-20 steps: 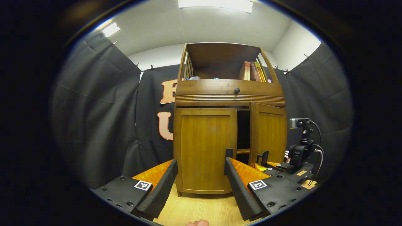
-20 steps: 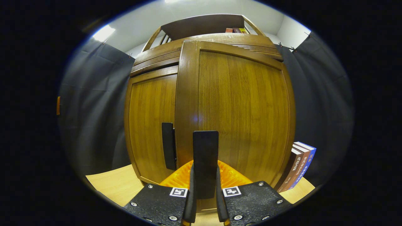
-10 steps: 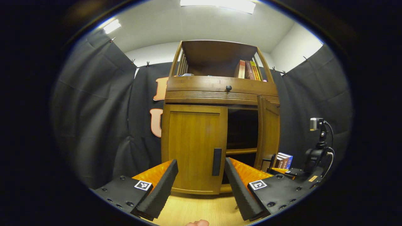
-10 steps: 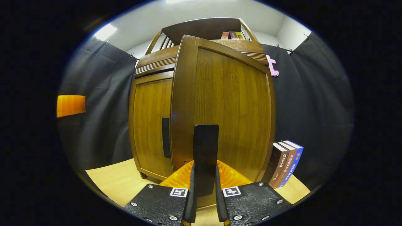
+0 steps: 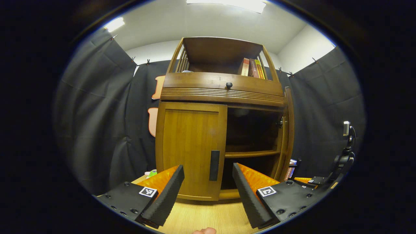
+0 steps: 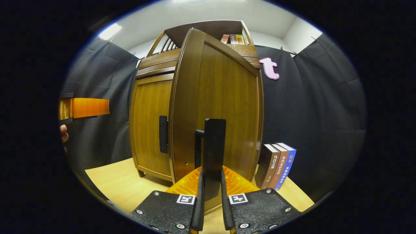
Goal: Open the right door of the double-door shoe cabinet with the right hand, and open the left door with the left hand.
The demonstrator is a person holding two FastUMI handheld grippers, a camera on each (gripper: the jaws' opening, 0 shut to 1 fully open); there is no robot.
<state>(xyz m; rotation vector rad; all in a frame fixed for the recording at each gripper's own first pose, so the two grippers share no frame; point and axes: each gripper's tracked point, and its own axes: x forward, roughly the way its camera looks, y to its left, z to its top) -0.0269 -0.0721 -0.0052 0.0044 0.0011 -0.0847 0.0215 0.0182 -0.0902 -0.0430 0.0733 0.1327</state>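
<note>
At the cabinet, my right tongs (image 6: 211, 208), clamping its handle (image 6: 213, 146), are swinging the right door (image 6: 224, 107) wide; left tongs (image 5: 206, 191), gaping, are nearing the left door (image 5: 190, 149)

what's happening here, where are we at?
A person is opening a double-door shoe cabinet with a gripper in each hand. The right gripper is shut on the right door handle, and the right door is swung wide, showing dark shelves inside. The left door is closed; the left gripper is open, lined up in front of its black handle but not touching it. Books stand beside the cabinet.
</note>
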